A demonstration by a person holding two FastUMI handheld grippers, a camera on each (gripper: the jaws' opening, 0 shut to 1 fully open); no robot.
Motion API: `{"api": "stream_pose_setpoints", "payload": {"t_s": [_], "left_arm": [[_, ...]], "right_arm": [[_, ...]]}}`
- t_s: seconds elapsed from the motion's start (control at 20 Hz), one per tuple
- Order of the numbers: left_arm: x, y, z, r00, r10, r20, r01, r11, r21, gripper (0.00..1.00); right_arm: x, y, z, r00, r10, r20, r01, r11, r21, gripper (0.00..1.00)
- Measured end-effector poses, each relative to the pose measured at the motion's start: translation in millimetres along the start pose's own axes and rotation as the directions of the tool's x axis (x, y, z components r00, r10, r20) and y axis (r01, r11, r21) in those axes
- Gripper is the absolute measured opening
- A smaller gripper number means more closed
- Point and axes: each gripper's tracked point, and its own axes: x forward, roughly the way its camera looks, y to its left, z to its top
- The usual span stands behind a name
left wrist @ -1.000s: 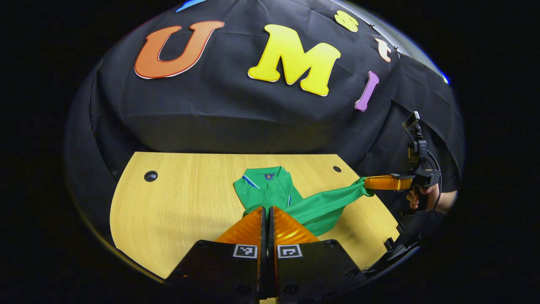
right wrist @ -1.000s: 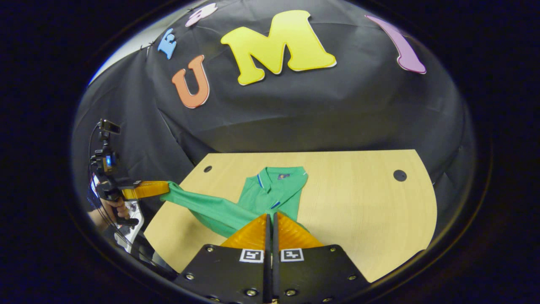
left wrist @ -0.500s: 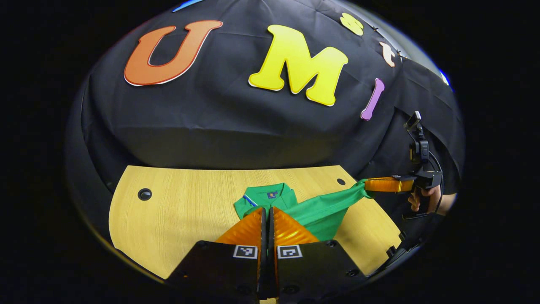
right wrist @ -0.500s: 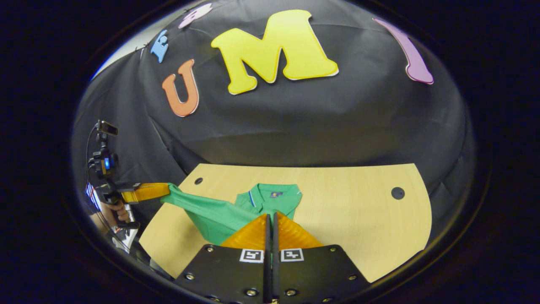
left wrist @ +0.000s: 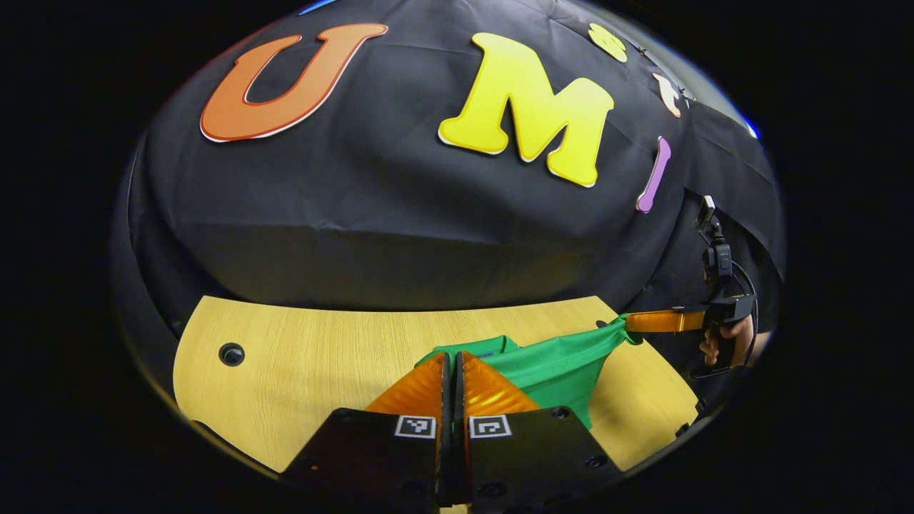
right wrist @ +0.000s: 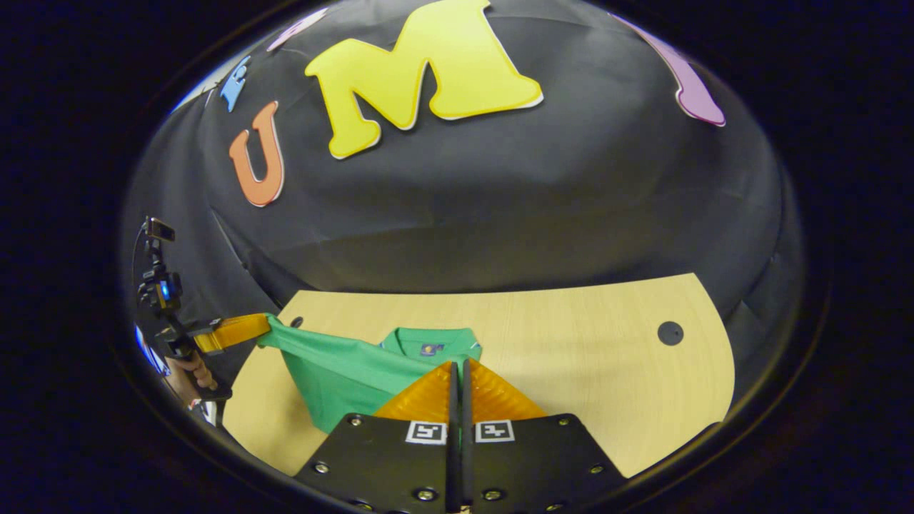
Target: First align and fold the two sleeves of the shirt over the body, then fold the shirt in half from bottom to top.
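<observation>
On the table (left wrist: 300, 357) the shirt (left wrist: 557, 364) lies collar toward the wall, its hem raised and stretched crosswise between the grippers. The left gripper (left wrist: 451, 357) has its jaws closed on one hem corner; the right gripper (right wrist: 458, 365) is clamped on the other.

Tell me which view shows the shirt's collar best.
The right gripper view: the collar of the shirt shows nearly whole above the fingers. In the left gripper view only a sliver of collar shows past lifted cloth.
</observation>
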Motion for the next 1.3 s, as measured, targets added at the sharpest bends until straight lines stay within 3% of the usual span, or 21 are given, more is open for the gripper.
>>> {"api": "stream_pose_setpoints", "payload": {"t_s": [0.2, 0.45, 0.5, 0.55, 0.85, 1.0, 1.05, 1.1, 1.2, 1.25, 1.3], "left_arm": [[40.3, 23.9, -34.2, 0.997, 0.038, -0.064, -0.039, 0.999, -0.022, 0.03], [84.6, 51.3, -57.4, 0.995, 0.067, -0.079, -0.066, 0.998, 0.025, 0.03], [92.0, 54.7, -61.0, 0.994, 0.075, -0.078, -0.073, 0.997, 0.032, 0.08], [99.5, 59.4, -65.8, 0.993, 0.086, -0.078, -0.083, 0.996, 0.04, 0.03], [124.6, 74.7, -90.1, 0.983, 0.154, -0.103, -0.148, 0.987, 0.064, 0.04], [122.0, 77.2, -78.8, 0.981, 0.187, -0.058, -0.185, 0.982, 0.046, 0.13], [117.5, 76.1, -76.4, 0.979, 0.195, -0.058, -0.193, 0.98, 0.045, 0.16], [116.1, 75.2, -76.9, 0.977, 0.204, -0.065, -0.2, 0.978, 0.051, 0.23], [109.6, 72.8, -71.5, 0.975, 0.215, -0.063, -0.212, 0.976, 0.043, 0.74], [101.0, 72.2, -63.1, 0.972, 0.229, -0.048, -0.228, 0.973, 0.033, 1.0], [94.4, 71.2, -56.0, 0.97, 0.243, -0.028, -0.242, 0.97, 0.023, 1.0]], "right_arm": [[45.3, -17.9, -8.6, 0.999, -0.042, -0.008, 0.042, 0.998, -0.046, 0.0], [101.1, -36.7, -34.6, 0.995, -0.078, -0.058, 0.071, 0.992, -0.104, 0.0], [110.0, -38.0, -38.9, 0.995, -0.082, -0.062, 0.074, 0.99, -0.116, 0.0], [117.1, -39.8, -42.2, 0.994, -0.09, -0.066, 0.082, 0.989, -0.124, 0.01], [135.9, -45.3, -43.1, 0.989, -0.146, -0.038, 0.139, 0.979, -0.149, 0.01], [133.5, -45.3, -39.3, 0.987, -0.161, -0.014, 0.156, 0.97, -0.187, 0.02], [131.9, -44.0, -35.1, 0.986, -0.167, 0.0, 0.164, 0.968, -0.191, 0.08], [128.6, -41.1, -31.1, 0.985, -0.172, 0.016, 0.172, 0.967, -0.19, 0.12], [119.3, -39.9, -27.5, 0.982, -0.184, 0.041, 0.189, 0.964, -0.187, 0.39], [113.0, -36.7, -26.8, 0.98, -0.19, 0.052, 0.196, 0.963, -0.182, 0.57], [106.2, -34.3, -25.5, 0.98, -0.191, 0.064, 0.199, 0.963, -0.181, 0.7]]}}
